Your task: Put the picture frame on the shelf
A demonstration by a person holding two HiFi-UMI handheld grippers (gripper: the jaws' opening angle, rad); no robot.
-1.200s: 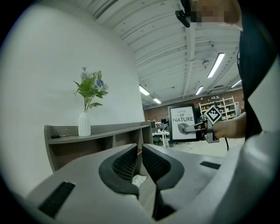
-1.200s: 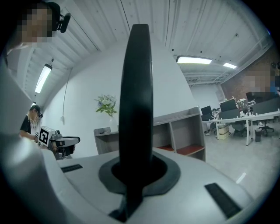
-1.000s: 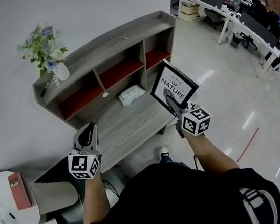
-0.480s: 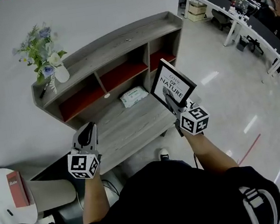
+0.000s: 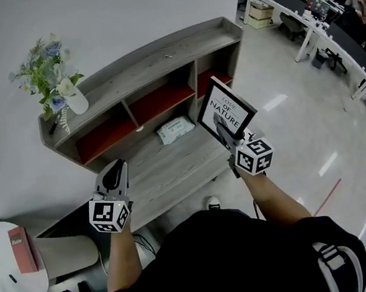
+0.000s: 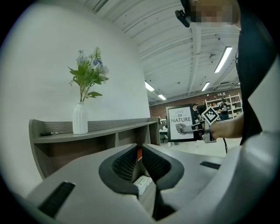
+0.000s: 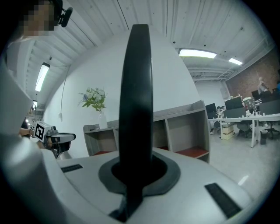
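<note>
The black picture frame (image 5: 227,112) with "LOVE OF NATURE" print is held upright in the air in front of the grey wooden shelf unit (image 5: 156,54). My right gripper (image 5: 227,131) is shut on the frame's lower edge; in the right gripper view the frame (image 7: 138,109) stands edge-on between the jaws. The left gripper (image 5: 111,177) hovers at the left over the shelf's low front board, shut and empty. In the left gripper view the frame (image 6: 180,123) shows far off at the right.
A white vase of flowers (image 5: 51,76) stands on the shelf's top left. A white packet (image 5: 174,129) lies on the lower board. The cubbies have red floors (image 5: 160,100). A white round stool with a red book (image 5: 15,248) is at the lower left. Office desks (image 5: 317,15) stand far right.
The view has shifted slightly; the shelf sits a little further right and lower in view. Both grippers and the frame keep nearly the same pose.
</note>
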